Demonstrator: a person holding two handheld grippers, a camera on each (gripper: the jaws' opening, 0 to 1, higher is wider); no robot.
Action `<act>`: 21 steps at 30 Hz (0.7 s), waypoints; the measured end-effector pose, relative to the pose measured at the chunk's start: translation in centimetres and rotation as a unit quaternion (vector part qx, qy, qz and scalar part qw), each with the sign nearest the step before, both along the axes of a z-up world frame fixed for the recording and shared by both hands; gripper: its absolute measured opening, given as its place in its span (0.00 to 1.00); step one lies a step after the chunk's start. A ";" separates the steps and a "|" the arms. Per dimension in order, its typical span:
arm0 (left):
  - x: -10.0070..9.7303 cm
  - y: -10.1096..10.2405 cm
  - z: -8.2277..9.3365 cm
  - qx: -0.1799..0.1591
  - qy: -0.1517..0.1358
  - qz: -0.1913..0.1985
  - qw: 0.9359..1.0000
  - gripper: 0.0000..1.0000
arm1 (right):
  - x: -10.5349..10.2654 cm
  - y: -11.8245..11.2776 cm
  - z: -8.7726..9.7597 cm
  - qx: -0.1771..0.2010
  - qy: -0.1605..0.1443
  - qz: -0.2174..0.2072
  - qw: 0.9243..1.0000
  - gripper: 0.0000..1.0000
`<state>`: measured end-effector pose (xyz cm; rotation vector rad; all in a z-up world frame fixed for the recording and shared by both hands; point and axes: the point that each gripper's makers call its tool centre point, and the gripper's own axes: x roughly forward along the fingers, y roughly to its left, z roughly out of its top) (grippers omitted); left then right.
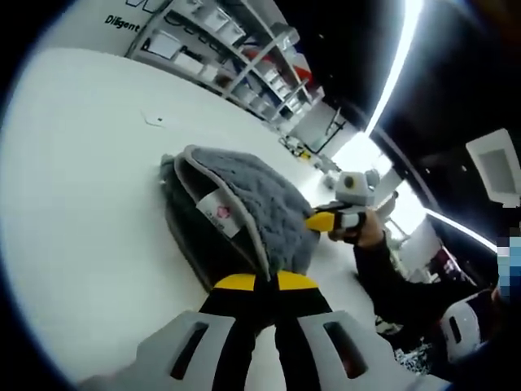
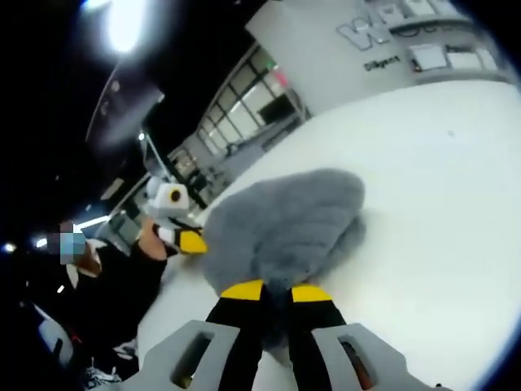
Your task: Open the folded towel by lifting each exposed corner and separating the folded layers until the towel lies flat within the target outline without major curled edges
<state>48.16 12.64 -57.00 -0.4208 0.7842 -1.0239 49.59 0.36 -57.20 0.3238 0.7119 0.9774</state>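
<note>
A white bench (image 1: 81, 204) carries a small scrap (image 1: 152, 120) near its far side. Shelves (image 1: 244, 57) of bins stand beyond it, under a ceiling light strip (image 1: 396, 61).

On the white wall (image 1: 98, 20) behind the table, the left gripper view shows dark letters that read "Diligent", cut at the edge of the view, so there may be more of the word. The same word stands on the wall in the right gripper view, under bigger letters that are too blurred to read. The white label (image 1: 218, 213) sewn on the grey towel (image 1: 260, 204) carries a small red mark, not readable.
</note>
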 end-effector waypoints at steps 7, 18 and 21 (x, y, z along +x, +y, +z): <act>0.0 0.1 0.0 0.003 -0.005 0.002 1.000 0.03 | -0.3 0.0 0.0 0.000 -0.003 0.002 1.000 0.04; -0.2 0.2 -0.1 0.006 -0.008 -0.002 1.000 0.03 | -0.6 0.1 0.1 -0.001 -0.004 0.007 1.000 0.05; -0.5 0.1 -0.1 0.006 -0.005 -0.005 1.000 0.03 | -0.7 0.1 0.0 -0.002 -0.005 0.010 1.000 0.05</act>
